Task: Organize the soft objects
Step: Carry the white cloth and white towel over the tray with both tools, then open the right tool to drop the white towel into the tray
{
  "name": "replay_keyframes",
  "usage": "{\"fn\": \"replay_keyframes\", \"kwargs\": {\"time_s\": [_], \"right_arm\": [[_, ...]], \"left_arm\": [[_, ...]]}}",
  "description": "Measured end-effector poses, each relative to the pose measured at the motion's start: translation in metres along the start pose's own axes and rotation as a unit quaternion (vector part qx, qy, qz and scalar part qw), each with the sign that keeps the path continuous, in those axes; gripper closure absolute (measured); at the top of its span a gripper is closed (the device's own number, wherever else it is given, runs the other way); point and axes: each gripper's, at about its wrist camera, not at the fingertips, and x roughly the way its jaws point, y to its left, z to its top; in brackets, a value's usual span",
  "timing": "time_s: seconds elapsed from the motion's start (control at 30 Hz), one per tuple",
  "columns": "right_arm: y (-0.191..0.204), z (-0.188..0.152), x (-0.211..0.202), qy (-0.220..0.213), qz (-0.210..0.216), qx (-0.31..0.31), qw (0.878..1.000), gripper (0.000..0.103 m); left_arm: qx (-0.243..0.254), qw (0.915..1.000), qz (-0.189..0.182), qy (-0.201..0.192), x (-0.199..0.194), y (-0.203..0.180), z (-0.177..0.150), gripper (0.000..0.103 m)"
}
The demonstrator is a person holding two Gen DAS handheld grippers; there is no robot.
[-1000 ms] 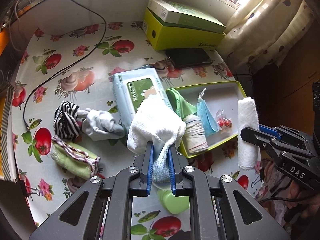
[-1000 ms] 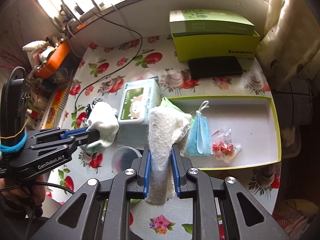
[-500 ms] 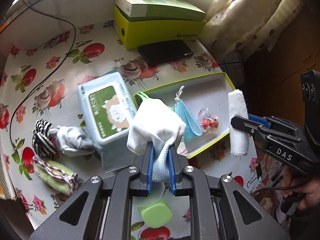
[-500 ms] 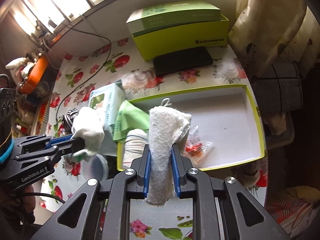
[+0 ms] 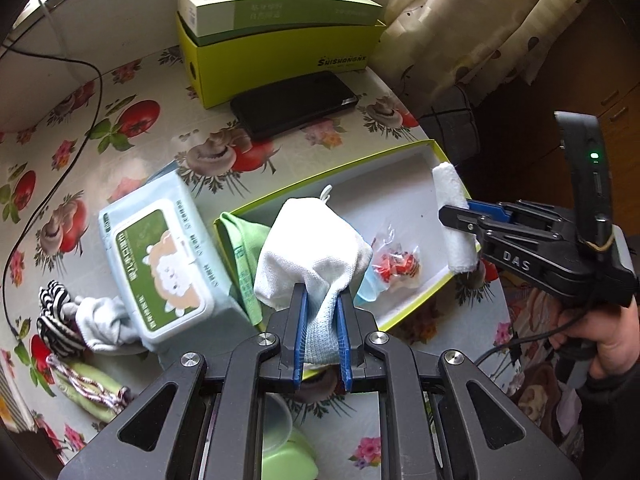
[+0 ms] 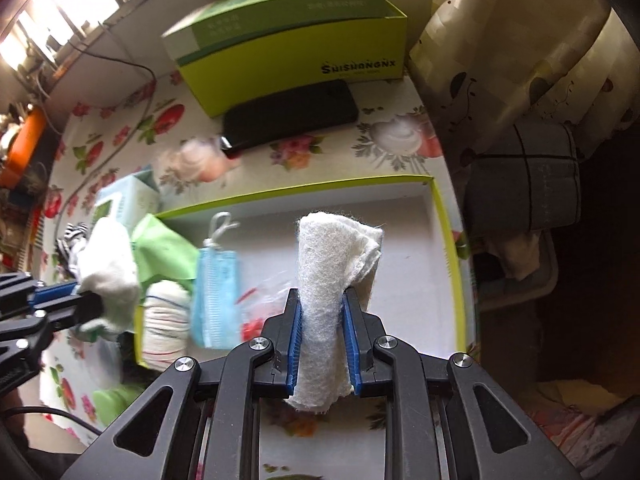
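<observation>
My left gripper (image 5: 322,300) is shut on a bunched white cloth (image 5: 310,252), hanging over the left end of the green-rimmed white tray (image 5: 404,184). My right gripper (image 6: 322,300) is shut on a rolled white towel (image 6: 328,280), held over the tray's (image 6: 444,216) right half. That roll (image 5: 454,216) and right gripper (image 5: 460,214) also show in the left wrist view, at the tray's right edge. In the tray lie a green cloth (image 6: 164,248), a striped white roll (image 6: 164,320), a blue face mask (image 6: 216,292) and a small clear bag (image 5: 394,262).
A wet-wipes pack (image 5: 160,264) sits left of the tray. Beside it lie a grey sock (image 5: 104,320), a striped sock (image 5: 56,316) and a green pouch (image 5: 88,388). A black phone (image 5: 294,102) and a green box (image 5: 280,52) stand behind. The table edge and curtain are at right.
Both grippers have travelled rightward across the table with their cloths, from beside the wipes pack to over the tray. The right gripper has also sunk closer to the tray.
</observation>
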Motion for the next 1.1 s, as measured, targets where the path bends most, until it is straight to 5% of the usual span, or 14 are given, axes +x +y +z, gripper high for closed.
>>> {"fn": "replay_keyframes", "kwargs": {"time_s": [0.33, 0.57, 1.1], "right_arm": [[-0.031, 0.004, 0.039, 0.034, -0.052, -0.012, 0.998, 0.084], [-0.040, 0.001, 0.030, 0.010, -0.033, 0.005, 0.999, 0.065], [-0.035, -0.019, -0.002, -0.027, 0.010, 0.049, 0.998, 0.064]], "left_arm": [[0.013, 0.9998, -0.008, 0.013, 0.021, -0.011, 0.015, 0.089], [0.026, 0.9993, -0.020, 0.016, 0.033, -0.024, 0.029, 0.089], [0.036, 0.9949, -0.075, 0.056, 0.091, -0.046, 0.064, 0.088]]}}
